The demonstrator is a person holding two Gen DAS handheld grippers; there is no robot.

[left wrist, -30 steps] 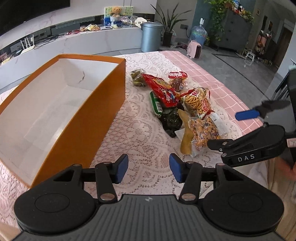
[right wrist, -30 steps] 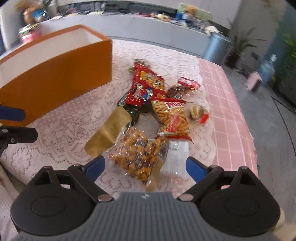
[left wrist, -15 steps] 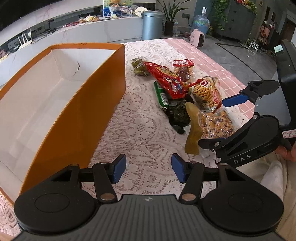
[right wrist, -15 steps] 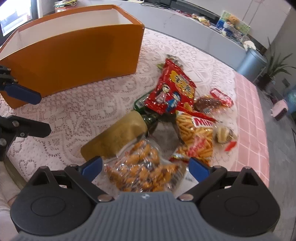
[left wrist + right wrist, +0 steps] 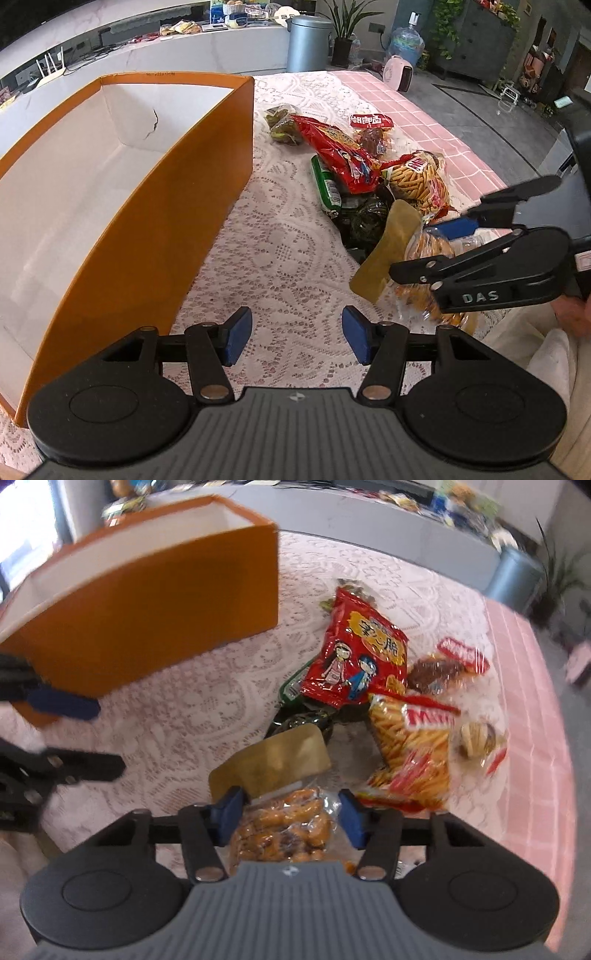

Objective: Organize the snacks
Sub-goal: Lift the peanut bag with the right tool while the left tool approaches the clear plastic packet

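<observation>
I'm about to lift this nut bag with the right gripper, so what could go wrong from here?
The right gripper only straddles the clear snack bag; slippery film may slide out. The gold pouch overlaps that bag and could get dragged along. The orange box wall is tall, so a low carry could snag.

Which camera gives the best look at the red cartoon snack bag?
The right wrist view: the red cartoon bag faces the lens, printed front visible. The left wrist view shows it farther off, foreshortened.

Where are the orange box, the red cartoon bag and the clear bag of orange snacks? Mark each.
orange box (image 5: pixel 155 236), left wrist view, outer side wall.
red cartoon bag (image 5: pixel 360 653), right wrist view, printed front.
clear bag of orange snacks (image 5: pixel 284 830), right wrist view, middle, between the fingers.
</observation>
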